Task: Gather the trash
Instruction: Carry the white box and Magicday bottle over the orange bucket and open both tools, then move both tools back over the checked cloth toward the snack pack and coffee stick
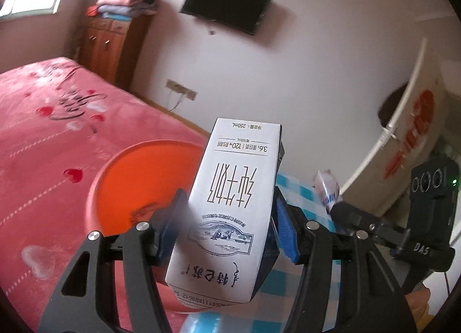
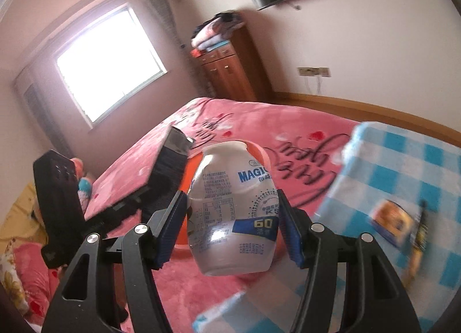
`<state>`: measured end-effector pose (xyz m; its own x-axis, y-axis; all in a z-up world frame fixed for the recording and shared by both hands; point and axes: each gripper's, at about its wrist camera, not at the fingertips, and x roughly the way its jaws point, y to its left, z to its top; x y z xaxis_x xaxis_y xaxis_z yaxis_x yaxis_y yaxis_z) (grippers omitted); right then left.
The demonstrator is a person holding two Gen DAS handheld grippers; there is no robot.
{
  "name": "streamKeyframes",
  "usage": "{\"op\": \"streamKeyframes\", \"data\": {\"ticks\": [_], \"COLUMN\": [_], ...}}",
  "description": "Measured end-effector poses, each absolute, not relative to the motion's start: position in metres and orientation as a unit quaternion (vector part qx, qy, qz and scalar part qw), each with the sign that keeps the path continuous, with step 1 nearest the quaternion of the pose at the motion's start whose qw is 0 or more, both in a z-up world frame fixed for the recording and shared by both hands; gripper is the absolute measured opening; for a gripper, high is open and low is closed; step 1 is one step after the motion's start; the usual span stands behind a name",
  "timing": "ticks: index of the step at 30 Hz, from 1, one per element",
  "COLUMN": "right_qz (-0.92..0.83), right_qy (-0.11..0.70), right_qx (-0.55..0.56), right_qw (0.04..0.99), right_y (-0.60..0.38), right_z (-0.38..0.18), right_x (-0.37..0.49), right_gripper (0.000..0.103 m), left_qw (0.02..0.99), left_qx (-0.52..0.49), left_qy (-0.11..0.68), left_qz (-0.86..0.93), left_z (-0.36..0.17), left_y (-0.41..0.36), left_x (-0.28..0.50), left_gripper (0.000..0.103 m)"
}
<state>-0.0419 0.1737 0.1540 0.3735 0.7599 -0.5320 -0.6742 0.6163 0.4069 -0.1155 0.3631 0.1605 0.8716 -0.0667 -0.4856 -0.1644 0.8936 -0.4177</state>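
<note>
Left tool (image 1: 227,217) pinches an upside-down milk carton (image 1: 230,209), right tool (image 2: 230,226) clamps a small yogurt bottle (image 2: 232,212), both aloft over the pink bed (image 2: 201,289). Orange bin (image 1: 138,183) sits just ahead, so two pieces look nearly binned. A snack wrapper (image 2: 394,223) waits on the checkered worktop (image 2: 403,165).

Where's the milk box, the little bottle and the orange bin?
milk carton (image 1: 230,188): left wrist view, on its white printed front.
yogurt bottle (image 2: 230,206): right wrist view, on its label.
orange bin (image 1: 138,180): left wrist view, on its inner wall.
</note>
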Motion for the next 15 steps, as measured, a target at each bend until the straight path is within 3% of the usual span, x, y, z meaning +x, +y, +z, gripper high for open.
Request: {"op": "streamKeyframes", "data": {"ticks": [5, 8, 15], "right_qz": [0.442, 0.432, 0.403], "right_qy": [0.359, 0.366, 0.346], "right_qx": [0.043, 0.048, 0.075], "right_qw": [0.821, 0.823, 0.844], "right_y": [0.217, 0.226, 0.197], "right_z": [0.149, 0.141, 0.140], "right_x": [-0.031, -0.024, -0.031], "right_gripper": [0.063, 0.075, 0.090], "left_qw": [0.930, 0.924, 0.931], "left_qx": [-0.251, -0.262, -0.248], "left_qy": [0.267, 0.275, 0.260], "left_qz": [0.042, 0.051, 0.064], "left_z": [0.144, 0.136, 0.133], "left_y": [0.380, 0.386, 0.386], "left_x": [-0.109, -0.104, -0.117], "left_gripper": [0.060, 0.061, 0.082]}}
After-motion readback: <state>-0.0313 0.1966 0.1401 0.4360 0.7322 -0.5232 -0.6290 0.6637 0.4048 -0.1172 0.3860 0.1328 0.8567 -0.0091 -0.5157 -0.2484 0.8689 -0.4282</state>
